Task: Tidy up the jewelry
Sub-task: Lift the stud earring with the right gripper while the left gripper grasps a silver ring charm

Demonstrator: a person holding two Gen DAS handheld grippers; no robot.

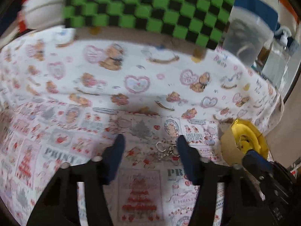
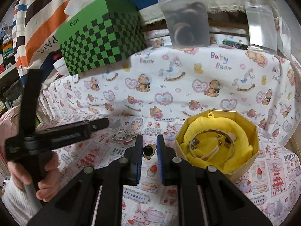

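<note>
A silver chain piece (image 1: 165, 150) (image 2: 122, 137) lies on the printed cloth. My left gripper (image 1: 150, 143) (image 2: 97, 125) hangs just over it with its jaws apart. The chain lies between the blue fingers, close to the right one, and neither pad presses on it. My right gripper (image 2: 149, 143) is shut on a small dark and gold piece (image 2: 149, 150) that touches both blue pads. To its right stands an octagonal gold box (image 2: 242, 169) (image 1: 228, 146) lined with a yellow cushion, holding a bangle (image 2: 212, 143) and other small pieces.
A green and black checkered box (image 2: 101, 37) (image 1: 150, 5), a lidded clear tub (image 2: 188, 24), a clear bottle (image 2: 261, 18) and a pen (image 2: 235, 44) line the back. A white bowl (image 1: 43, 5) sits far left. A person's hand (image 2: 43, 179) holds the left gripper.
</note>
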